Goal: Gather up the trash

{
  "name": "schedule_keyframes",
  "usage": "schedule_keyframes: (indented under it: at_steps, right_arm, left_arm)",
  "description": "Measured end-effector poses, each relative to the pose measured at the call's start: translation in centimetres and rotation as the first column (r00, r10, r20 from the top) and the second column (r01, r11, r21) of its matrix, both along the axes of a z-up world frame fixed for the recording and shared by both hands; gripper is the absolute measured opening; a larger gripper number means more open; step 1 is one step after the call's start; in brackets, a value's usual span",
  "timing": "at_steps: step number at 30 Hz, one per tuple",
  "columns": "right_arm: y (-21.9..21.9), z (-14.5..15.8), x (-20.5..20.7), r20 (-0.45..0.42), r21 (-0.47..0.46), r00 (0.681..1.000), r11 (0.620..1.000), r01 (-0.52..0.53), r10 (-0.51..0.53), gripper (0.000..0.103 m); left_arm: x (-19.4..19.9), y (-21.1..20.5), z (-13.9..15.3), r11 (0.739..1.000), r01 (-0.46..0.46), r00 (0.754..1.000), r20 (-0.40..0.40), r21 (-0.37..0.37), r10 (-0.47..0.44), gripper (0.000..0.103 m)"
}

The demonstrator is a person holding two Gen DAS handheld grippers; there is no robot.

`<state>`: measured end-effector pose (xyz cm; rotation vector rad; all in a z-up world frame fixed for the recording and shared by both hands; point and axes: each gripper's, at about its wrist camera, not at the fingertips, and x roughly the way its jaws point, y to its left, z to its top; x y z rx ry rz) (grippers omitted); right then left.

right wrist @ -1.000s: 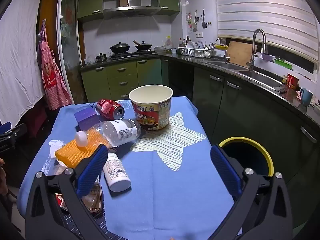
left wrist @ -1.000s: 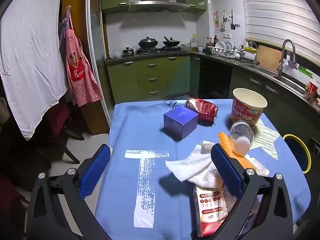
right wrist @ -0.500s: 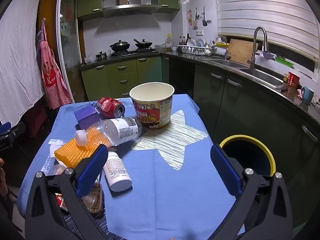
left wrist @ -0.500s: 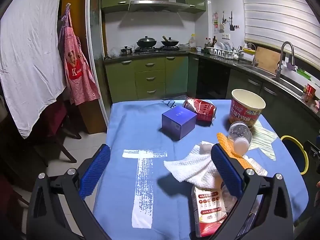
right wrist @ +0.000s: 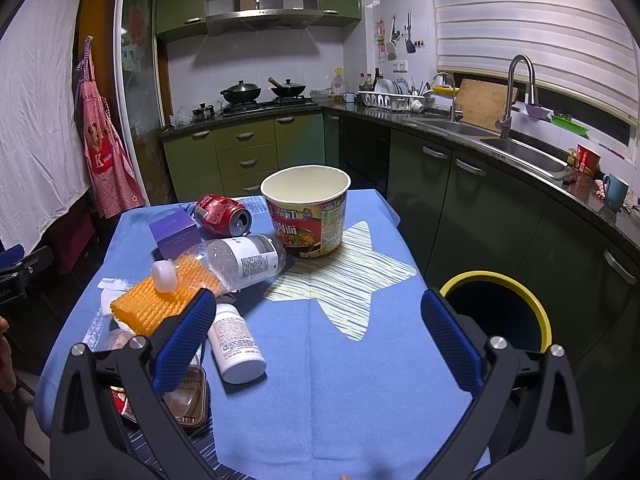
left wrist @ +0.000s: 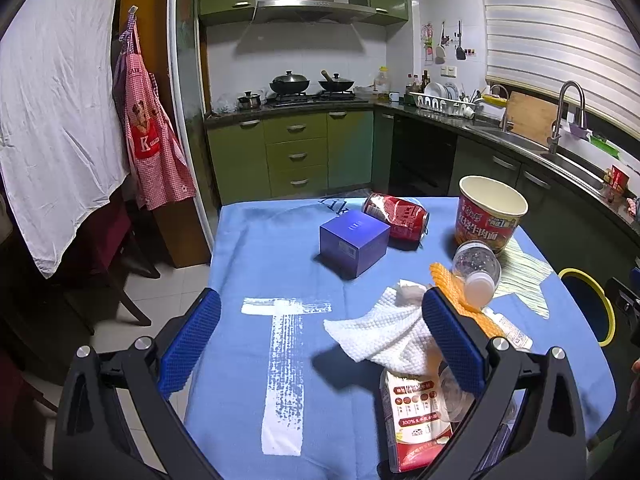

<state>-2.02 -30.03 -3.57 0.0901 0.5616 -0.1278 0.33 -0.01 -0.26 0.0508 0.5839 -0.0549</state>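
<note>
With both my grippers wide apart and empty, the right gripper is nearer the bin, and the white bottle lies lengthwise just left of it.

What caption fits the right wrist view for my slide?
Open right gripper above a blue table with noodle cup, bottle, can; bin beside.
</note>
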Motion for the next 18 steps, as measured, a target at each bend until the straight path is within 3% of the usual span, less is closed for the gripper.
schedule_keyframes:
  at_steps: [18]
  right_arm:
    - [0.09, 0.04, 0.03, -0.001, -0.002, 1.000, 1.000, -0.002, 0.002, 0.097]
  left_arm:
    - [-0.11, 0.14, -0.05, 1.000, 0.008, 1.000, -0.002, -0.004, -0.008, 0.099]
